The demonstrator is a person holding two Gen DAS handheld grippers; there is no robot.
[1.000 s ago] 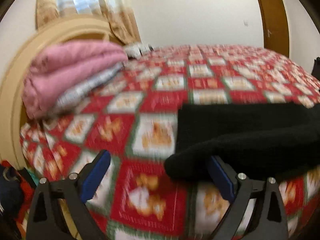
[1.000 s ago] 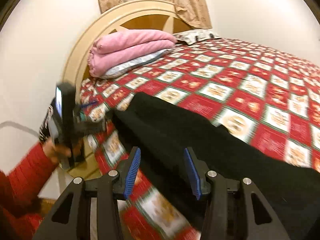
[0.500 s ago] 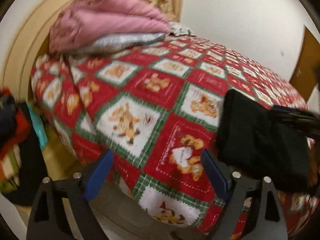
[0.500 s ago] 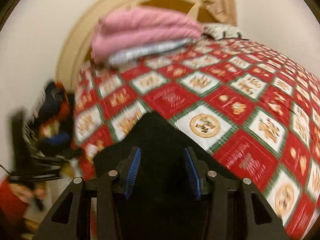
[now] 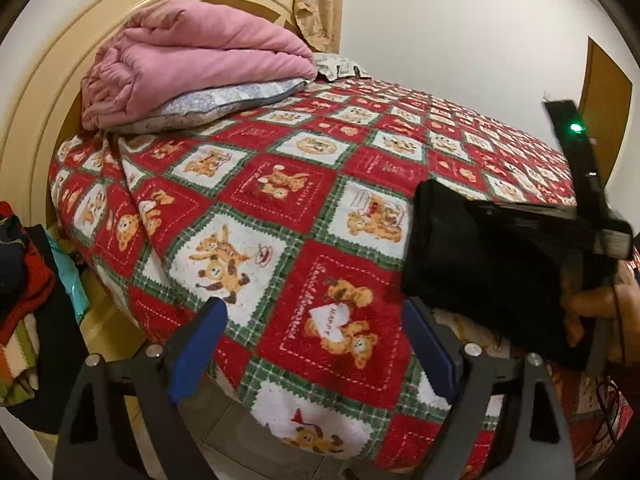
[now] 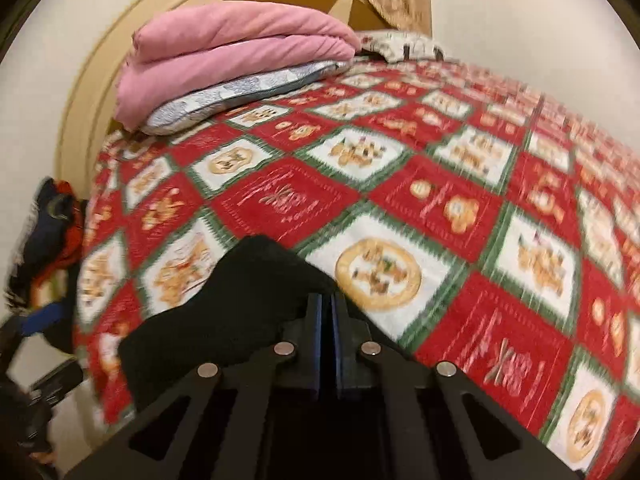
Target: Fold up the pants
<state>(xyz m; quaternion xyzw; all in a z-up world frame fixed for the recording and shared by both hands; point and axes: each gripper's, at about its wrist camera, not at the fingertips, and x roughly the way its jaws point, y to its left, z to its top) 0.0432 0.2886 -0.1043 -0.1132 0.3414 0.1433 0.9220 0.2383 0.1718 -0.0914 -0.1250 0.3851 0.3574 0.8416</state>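
The black pants (image 5: 472, 256) lie folded near the front edge of the bed, at the right of the left wrist view. My left gripper (image 5: 316, 344) is open and empty, off the bed's edge, to the left of the pants. My right gripper (image 6: 328, 320) is shut on the black pants (image 6: 232, 304), its blue pads pressed together on the cloth. In the left wrist view the right gripper's black body (image 5: 576, 208) sits on top of the pants, held by a hand.
The bed has a red, white and green teddy-bear blanket (image 5: 280, 216). A folded pink quilt (image 5: 192, 60) on a grey pillow lies by the cream headboard (image 5: 44, 80). A pile of clothes (image 5: 20, 292) sits left of the bed.
My right gripper has closed on the pants. My left gripper has drawn back left off the pants and stays open. Both views have swung toward the headboard.
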